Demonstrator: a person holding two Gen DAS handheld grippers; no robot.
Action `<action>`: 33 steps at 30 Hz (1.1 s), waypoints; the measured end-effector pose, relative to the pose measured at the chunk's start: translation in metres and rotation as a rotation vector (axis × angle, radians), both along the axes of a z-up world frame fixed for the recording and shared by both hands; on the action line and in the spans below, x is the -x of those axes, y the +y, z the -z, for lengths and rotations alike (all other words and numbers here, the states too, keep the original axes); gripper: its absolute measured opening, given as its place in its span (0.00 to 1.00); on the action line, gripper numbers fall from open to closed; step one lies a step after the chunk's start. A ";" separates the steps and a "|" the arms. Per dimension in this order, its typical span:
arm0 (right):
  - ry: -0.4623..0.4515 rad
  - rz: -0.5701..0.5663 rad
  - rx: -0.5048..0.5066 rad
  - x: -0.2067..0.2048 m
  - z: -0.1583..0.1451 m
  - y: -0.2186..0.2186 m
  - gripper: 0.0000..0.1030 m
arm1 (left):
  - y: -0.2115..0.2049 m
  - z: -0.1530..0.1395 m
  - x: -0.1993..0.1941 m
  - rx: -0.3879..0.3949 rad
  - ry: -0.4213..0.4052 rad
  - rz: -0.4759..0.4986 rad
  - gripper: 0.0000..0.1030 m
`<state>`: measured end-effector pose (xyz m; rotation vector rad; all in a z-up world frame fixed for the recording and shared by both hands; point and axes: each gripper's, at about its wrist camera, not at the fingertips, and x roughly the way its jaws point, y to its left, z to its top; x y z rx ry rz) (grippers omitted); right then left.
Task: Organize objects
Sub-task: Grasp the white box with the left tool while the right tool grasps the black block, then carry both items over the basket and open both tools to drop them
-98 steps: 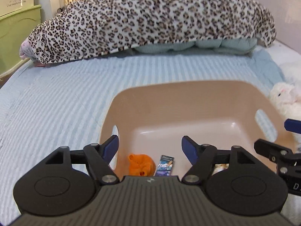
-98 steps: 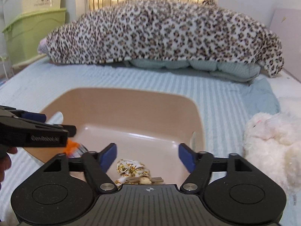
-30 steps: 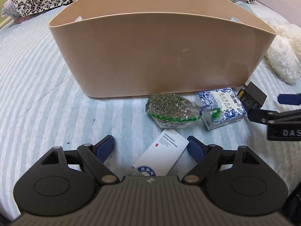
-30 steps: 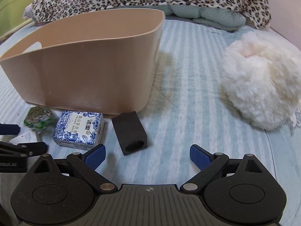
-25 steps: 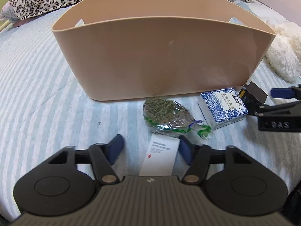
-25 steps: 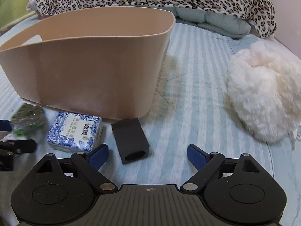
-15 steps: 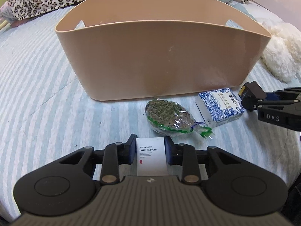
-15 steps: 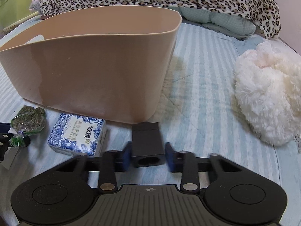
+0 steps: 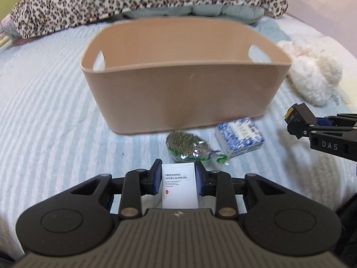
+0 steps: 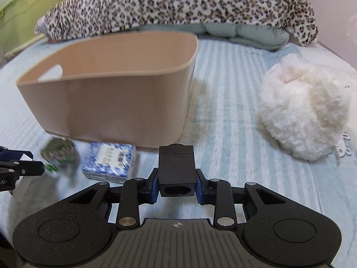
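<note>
My left gripper (image 9: 178, 178) is shut on a white hotel supplies packet (image 9: 178, 187) and holds it above the bed, in front of the tan basket (image 9: 183, 102). My right gripper (image 10: 177, 184) is shut on a black box (image 10: 176, 167), also raised; it shows at the right of the left wrist view (image 9: 297, 116). A bag of green dried leaves (image 9: 187, 145) and a blue-and-white box (image 9: 239, 137) lie on the bed by the basket's near wall. The basket (image 10: 111, 102) and the blue-and-white box (image 10: 109, 160) also show in the right wrist view.
The bed has a blue striped cover (image 9: 44, 120). A white plush toy (image 10: 305, 111) lies right of the basket. A leopard-print blanket (image 10: 178, 2) is piled behind it. Green storage bins (image 10: 24, 6) stand at the far left.
Both grippers dropped from over the basket to the bed, closed on the packet and the black box, and have now lifted them toward the basket.
</note>
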<state>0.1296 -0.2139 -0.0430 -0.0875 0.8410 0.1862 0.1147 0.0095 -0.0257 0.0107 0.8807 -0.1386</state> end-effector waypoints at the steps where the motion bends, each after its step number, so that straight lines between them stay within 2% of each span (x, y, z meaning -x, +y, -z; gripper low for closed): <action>1: -0.013 0.001 -0.007 0.004 -0.004 0.000 0.28 | -0.002 -0.003 0.001 0.001 -0.014 0.002 0.31; 4: -0.053 0.002 -0.029 0.013 -0.020 0.000 0.28 | -0.004 -0.020 0.013 0.007 -0.059 0.003 0.31; 10: -0.135 -0.008 -0.072 0.019 -0.053 0.004 0.29 | -0.002 -0.062 0.011 0.002 -0.173 -0.005 0.31; 18: -0.250 -0.026 -0.106 0.002 -0.097 0.013 0.29 | -0.010 -0.095 -0.022 -0.013 -0.286 -0.021 0.31; 25: -0.278 -0.027 -0.120 -0.033 -0.107 0.024 0.29 | -0.021 -0.091 -0.061 -0.053 -0.307 -0.013 0.31; 33: -0.214 -0.041 -0.089 -0.073 -0.079 0.045 0.28 | -0.032 -0.055 -0.120 -0.101 -0.252 -0.012 0.31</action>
